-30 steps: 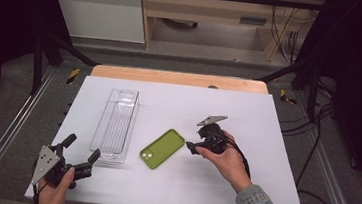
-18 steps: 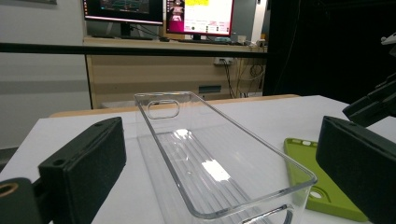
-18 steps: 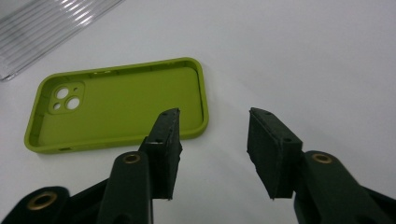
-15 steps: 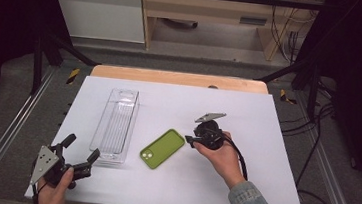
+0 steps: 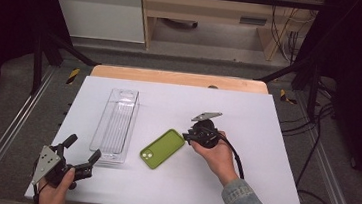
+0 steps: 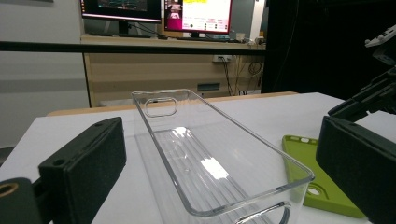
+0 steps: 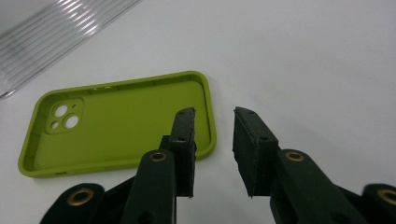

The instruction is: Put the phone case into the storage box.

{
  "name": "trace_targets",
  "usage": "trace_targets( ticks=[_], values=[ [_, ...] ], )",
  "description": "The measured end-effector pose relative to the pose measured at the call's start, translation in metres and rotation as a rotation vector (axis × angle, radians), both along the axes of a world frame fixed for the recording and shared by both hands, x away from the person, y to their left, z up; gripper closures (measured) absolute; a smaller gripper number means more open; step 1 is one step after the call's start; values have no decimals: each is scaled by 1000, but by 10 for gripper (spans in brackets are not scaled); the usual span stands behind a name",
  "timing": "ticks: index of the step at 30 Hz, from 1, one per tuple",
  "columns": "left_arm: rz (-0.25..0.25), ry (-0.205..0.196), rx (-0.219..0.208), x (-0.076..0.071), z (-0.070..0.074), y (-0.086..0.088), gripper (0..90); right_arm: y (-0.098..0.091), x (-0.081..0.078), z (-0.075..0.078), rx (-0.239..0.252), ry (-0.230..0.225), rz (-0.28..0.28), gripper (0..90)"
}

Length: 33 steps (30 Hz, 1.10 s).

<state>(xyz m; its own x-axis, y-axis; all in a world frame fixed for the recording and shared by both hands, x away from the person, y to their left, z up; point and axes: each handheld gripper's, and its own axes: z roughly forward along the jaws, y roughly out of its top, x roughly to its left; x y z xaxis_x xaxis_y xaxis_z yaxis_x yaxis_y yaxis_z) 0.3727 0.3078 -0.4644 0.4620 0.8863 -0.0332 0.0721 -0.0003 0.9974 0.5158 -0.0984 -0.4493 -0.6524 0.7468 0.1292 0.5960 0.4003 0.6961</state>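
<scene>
A lime-green phone case (image 5: 162, 149) lies hollow side up on the white table (image 5: 261, 190), and in the right gripper view the case (image 7: 116, 121) shows its camera holes at the left. My right gripper (image 5: 185, 136) sits at the case's right end. Its jaws have just been closing; in its own view the right gripper (image 7: 214, 121) has one jaw over the case's hollow and one outside. The end wall stands between them with a gap on each side. My left gripper (image 5: 83, 148) is open near the front left, empty, facing the clear tray (image 6: 205, 154).
The clear ribbed tray (image 5: 115, 125) lies lengthwise left of the case, empty. A wooden strip (image 5: 178, 78) edges the table's far side. Metal rails (image 5: 10, 136) run along both sides, and cables (image 5: 309, 159) hang at the right.
The right gripper has moved left up to the case's end and its jaws have narrowed around the end wall. The left gripper has stayed where it was.
</scene>
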Motion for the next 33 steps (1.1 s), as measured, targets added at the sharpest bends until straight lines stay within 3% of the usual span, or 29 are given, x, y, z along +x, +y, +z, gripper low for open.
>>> trace_targets(
  ticks=[14, 16, 22, 24, 33],
  values=[
    [-25, 15, 21, 6, -2, -6, 12, 18, 21, -12, -17, 42, 11, 734],
    [-26, 11, 25, 6, -2, -6, 12, 20, 24, -14, -25, 32, 18, 741],
    [-32, 11, 30, 5, -1, -7, 12, 26, 25, -20, -67, 45, 15, 744],
    [-32, 11, 30, 5, -2, -7, 12, 26, 24, -20, -58, 64, 2, 752],
    [-31, 12, 29, 5, -2, -7, 12, 28, 27, -22, -84, 69, -8, 761]
  ],
)
